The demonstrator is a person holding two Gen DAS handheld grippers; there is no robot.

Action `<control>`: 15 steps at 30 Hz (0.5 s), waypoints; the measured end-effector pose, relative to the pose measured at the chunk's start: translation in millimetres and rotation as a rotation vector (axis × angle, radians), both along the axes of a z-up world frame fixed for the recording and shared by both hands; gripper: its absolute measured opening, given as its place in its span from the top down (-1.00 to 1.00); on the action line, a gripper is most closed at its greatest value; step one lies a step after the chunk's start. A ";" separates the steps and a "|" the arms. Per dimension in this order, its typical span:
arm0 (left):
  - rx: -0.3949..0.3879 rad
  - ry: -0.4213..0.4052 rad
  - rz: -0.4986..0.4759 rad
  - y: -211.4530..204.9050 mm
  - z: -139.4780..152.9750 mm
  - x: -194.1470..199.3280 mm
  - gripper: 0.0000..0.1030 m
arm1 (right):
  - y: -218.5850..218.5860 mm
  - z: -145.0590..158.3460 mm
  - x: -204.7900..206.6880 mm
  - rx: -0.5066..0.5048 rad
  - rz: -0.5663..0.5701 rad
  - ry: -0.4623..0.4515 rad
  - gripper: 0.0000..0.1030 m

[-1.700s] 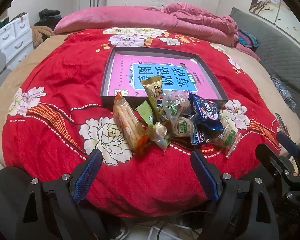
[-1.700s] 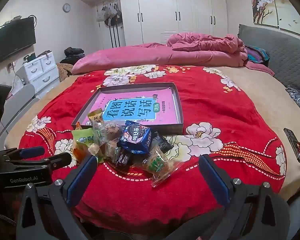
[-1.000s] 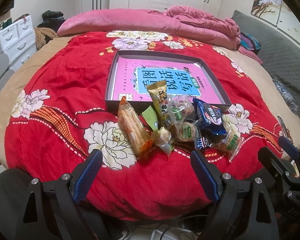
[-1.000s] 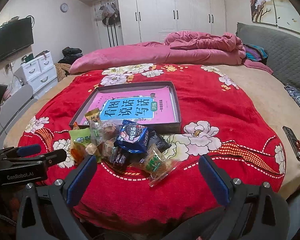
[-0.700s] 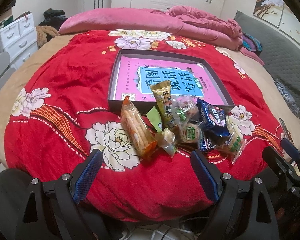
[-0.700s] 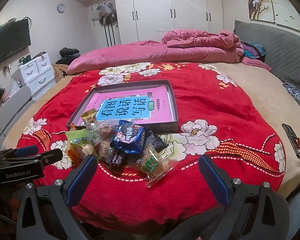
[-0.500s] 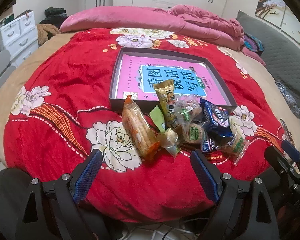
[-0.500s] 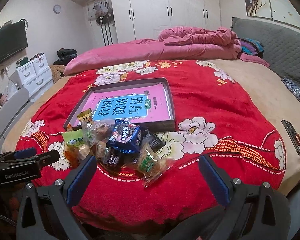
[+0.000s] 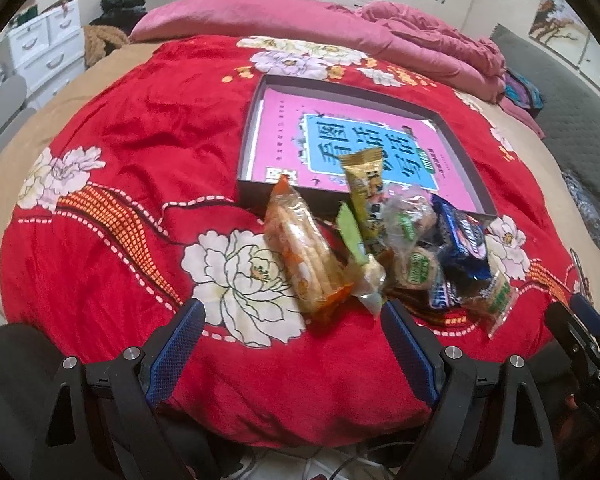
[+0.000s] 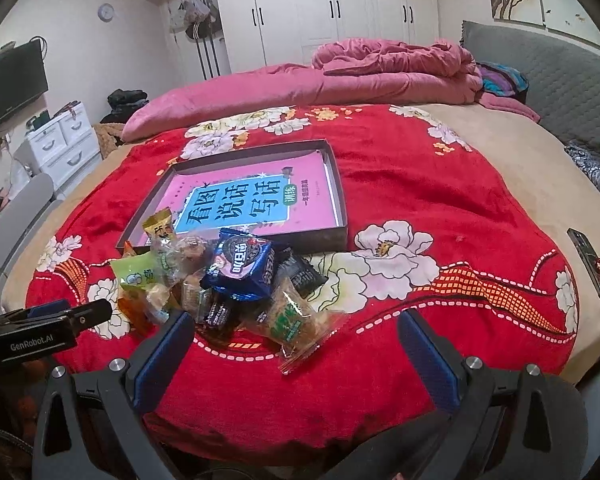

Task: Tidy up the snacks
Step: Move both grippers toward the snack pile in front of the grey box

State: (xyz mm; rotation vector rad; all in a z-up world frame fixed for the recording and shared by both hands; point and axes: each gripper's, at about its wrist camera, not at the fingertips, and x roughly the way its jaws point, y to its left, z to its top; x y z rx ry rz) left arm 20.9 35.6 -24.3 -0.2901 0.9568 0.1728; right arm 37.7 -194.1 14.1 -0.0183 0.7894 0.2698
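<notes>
A pile of wrapped snacks lies on the red floral bedspread (image 9: 112, 216) in front of a shallow dark tray (image 9: 256, 120) lined with a pink and blue sheet. The pile holds an orange cracker pack (image 9: 304, 252), a yellow bar (image 9: 366, 188), a green packet (image 9: 350, 232) and a blue cookie pack (image 9: 462, 240). In the right wrist view the blue cookie pack (image 10: 242, 264) sits on top, with a clear green-label pack (image 10: 292, 320) nearest. My left gripper (image 9: 292, 320) is open and empty just short of the cracker pack. My right gripper (image 10: 296, 336) is open and empty over the pile's near edge.
A pink quilt (image 10: 360, 80) is heaped at the bed's far end. A dark phone-like object with red beads (image 10: 592, 264) lies at the bed's right edge. White drawers (image 10: 60, 140) stand left of the bed and wardrobes (image 10: 332, 12) behind it.
Both grippers have moved forward toward the snack pile, which now looks larger and closer. Both stay open. The snacks and tray have not moved.
</notes>
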 end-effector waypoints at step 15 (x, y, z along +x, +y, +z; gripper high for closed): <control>-0.105 0.053 0.043 20.0 -19.4 24.5 -0.75 | 2.7 -22.3 25.8 -0.032 0.008 0.105 -0.99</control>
